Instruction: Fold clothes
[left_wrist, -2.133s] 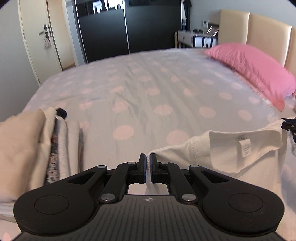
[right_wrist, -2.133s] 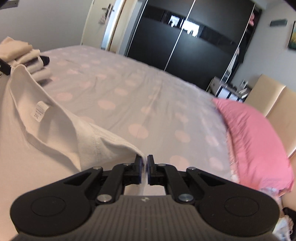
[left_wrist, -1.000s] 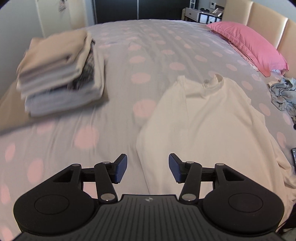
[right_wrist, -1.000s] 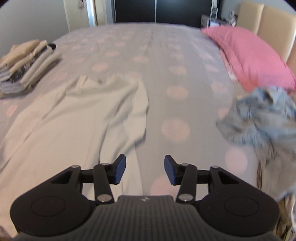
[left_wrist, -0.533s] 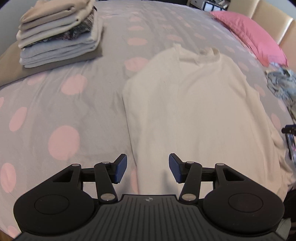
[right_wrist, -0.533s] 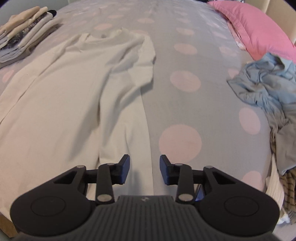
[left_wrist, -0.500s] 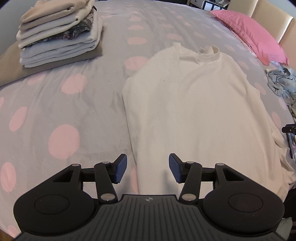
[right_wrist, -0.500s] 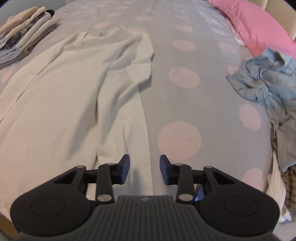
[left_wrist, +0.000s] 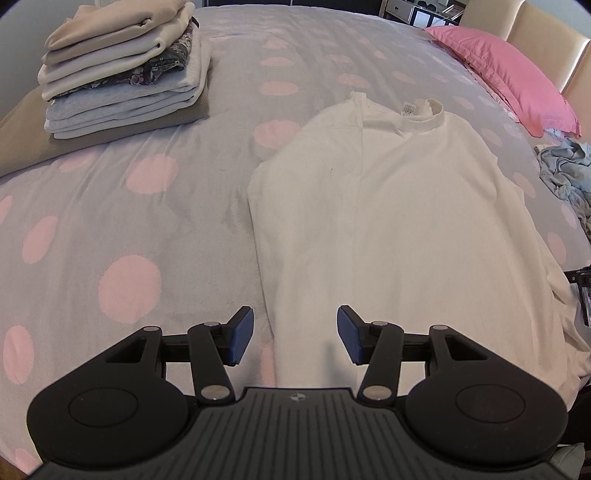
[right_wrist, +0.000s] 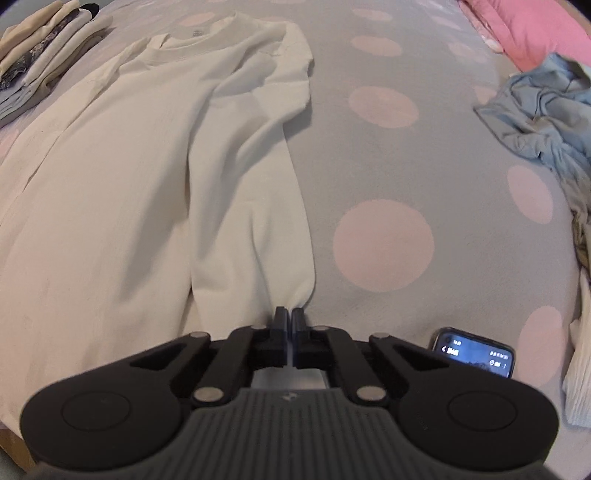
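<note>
A white long-sleeved shirt (left_wrist: 399, 206) lies flat on the grey spotted bed (left_wrist: 129, 206), collar toward the far side. My left gripper (left_wrist: 294, 334) hovers open over the shirt's near left hem, with blue pads (left_wrist: 242, 334) apart and nothing between them. In the right wrist view the same shirt (right_wrist: 122, 158) spreads to the left, its right sleeve (right_wrist: 258, 206) running toward me. My right gripper (right_wrist: 289, 319) is shut on the cuff end of that sleeve.
A stack of folded clothes (left_wrist: 122, 70) sits at the bed's far left. A pink pillow (left_wrist: 506, 77) lies far right. Crumpled blue clothing (right_wrist: 543, 118) is heaped on the right, and a lit phone (right_wrist: 474, 356) rests near my right gripper.
Both grippers let go of the shirt's shoulders and drew back to its near end. The right gripper, open half a second ago, has now shut on the sleeve cuff. The left stays open.
</note>
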